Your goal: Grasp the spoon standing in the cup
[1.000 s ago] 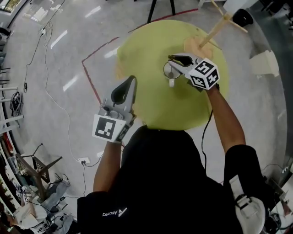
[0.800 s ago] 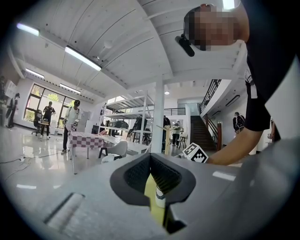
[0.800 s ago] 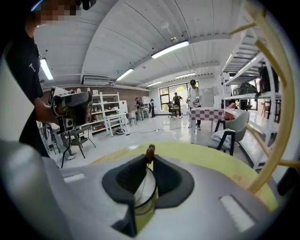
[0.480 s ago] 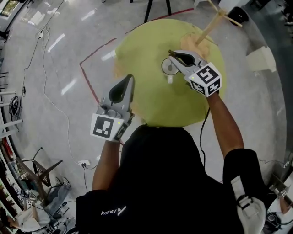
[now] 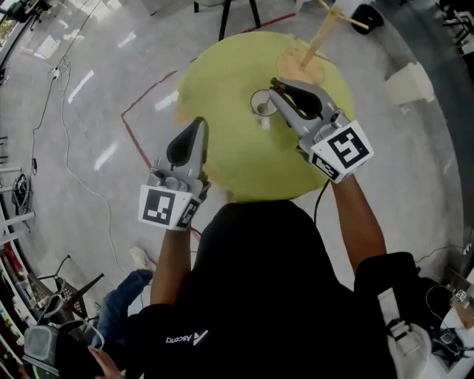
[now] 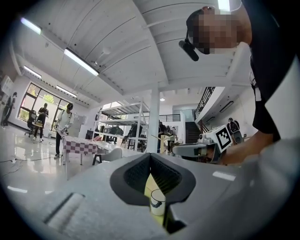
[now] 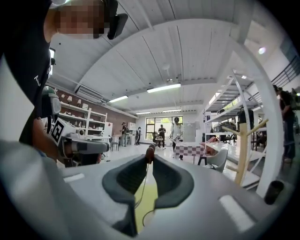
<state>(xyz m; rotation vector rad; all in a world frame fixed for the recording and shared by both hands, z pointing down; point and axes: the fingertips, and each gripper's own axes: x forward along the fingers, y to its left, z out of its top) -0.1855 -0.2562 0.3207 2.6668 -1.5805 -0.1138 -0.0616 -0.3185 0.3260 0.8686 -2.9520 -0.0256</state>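
Note:
A white cup (image 5: 261,104) stands near the far middle of the round yellow table (image 5: 237,163). It also shows through the gap under the left jaws, as the cup (image 6: 157,202). My right gripper (image 5: 275,85) hangs just right of the cup's rim, above it. In the right gripper view the jaw tips pinch the brown end of the spoon's handle (image 7: 149,153); the rest of the spoon is hidden. My left gripper (image 5: 198,122) hovers over the table's left edge, shut and empty, pointing at the cup.
A wooden peg stand (image 5: 315,44) rises from a wooden base at the table's far right. Black tripod legs (image 5: 222,15) stand beyond the table. A red tape line (image 5: 141,111) and a cable (image 5: 67,170) lie on the floor at left, a white box (image 5: 409,83) at right.
The right gripper's jaws have closed onto the spoon's handle end, and that gripper now looks nearer the camera. The left gripper has stayed beside the table's left edge.

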